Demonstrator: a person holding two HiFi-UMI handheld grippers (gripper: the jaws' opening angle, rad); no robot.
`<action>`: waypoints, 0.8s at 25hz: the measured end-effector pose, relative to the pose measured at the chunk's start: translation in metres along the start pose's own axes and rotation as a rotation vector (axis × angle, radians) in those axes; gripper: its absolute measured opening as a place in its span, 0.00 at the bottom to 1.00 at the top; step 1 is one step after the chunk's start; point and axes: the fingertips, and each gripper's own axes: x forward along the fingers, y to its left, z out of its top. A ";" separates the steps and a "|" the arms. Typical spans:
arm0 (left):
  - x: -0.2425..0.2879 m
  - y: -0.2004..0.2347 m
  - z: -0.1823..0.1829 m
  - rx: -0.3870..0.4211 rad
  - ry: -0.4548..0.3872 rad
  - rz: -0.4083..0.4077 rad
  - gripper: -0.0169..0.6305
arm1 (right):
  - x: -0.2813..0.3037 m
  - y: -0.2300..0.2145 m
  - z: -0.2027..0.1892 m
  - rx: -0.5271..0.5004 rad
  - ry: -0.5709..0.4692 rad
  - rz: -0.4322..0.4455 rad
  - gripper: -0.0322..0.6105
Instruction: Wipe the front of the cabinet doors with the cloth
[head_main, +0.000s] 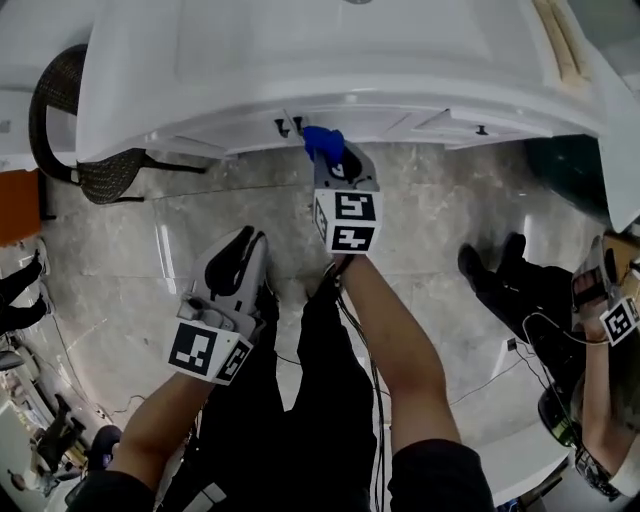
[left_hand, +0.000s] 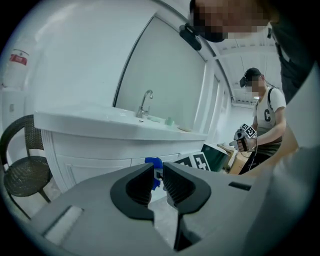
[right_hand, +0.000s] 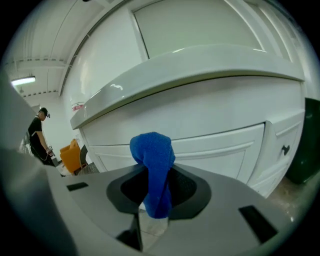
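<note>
Two hands: your right gripper (head_main: 333, 160) is forward at the cabinet, and your left gripper (head_main: 247, 245) is further back.
Right gripper: its jaws are clamped on the cloth (right_hand: 153, 150), a bunched blue wad sticking up out of them.
Cloth: it is up at the doors (right_hand: 210, 145), just under the surface (head_main: 300, 60) rim and beside the dark knobs (head_main: 283, 127). You cannot tell whether it touches them.
Left gripper: its jaws are nearly together with nothing between them. It is held over the floor (head_main: 200, 215), apart from the doors.
Chair (head_main: 110, 175): it stands left of the cabinet.
</note>
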 end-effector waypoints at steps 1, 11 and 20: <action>-0.001 0.004 -0.005 -0.013 0.004 0.005 0.11 | 0.010 0.005 0.003 -0.025 -0.005 -0.003 0.18; -0.028 0.074 -0.044 -0.038 0.069 -0.004 0.11 | 0.061 0.049 0.006 -0.226 0.002 -0.016 0.18; 0.017 0.073 -0.049 -0.001 0.092 0.010 0.11 | 0.038 -0.018 0.014 -0.192 -0.033 -0.022 0.18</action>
